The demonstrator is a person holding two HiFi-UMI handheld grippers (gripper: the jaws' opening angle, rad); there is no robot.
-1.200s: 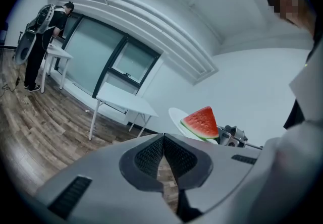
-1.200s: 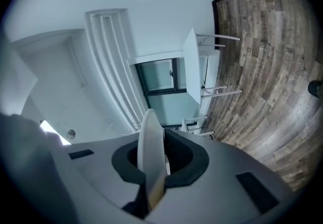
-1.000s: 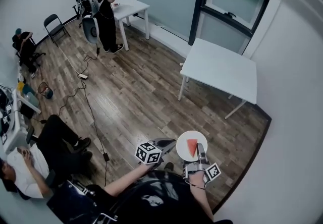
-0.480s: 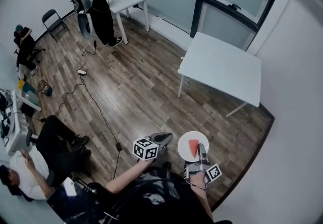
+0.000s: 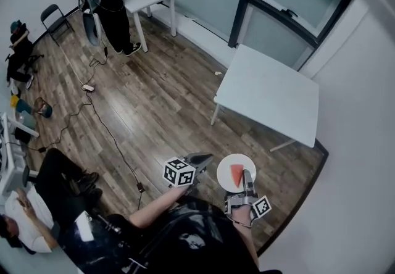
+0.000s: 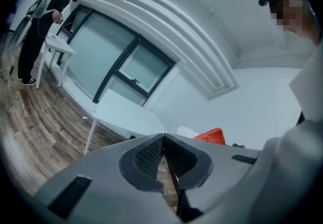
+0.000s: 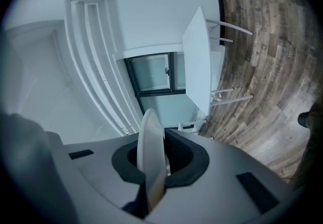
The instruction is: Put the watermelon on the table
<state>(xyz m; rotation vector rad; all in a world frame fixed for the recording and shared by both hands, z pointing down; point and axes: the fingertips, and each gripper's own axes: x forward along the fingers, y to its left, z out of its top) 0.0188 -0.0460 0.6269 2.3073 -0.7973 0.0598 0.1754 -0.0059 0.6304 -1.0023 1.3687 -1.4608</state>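
Two views show me the red watermelon wedge (image 5: 236,174); the right gripper view shows only the thin rim of the white plate (image 7: 149,129), pinched by right tongs (image 7: 152,153). Left tongs (image 6: 164,142) pressed together.

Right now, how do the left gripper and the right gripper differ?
The left gripper is shut on nothing; the right gripper is shut on the white plate carrying the watermelon slice. The left gripper is roughly upright; the right gripper is rolled sideways. Both are shut.

I'm walking toward the white table (image 5: 271,97), so it's getting closer, and I'm bringing the plate (image 5: 226,170) of watermelon (image 5: 236,174) along in my right gripper (image 5: 247,176).
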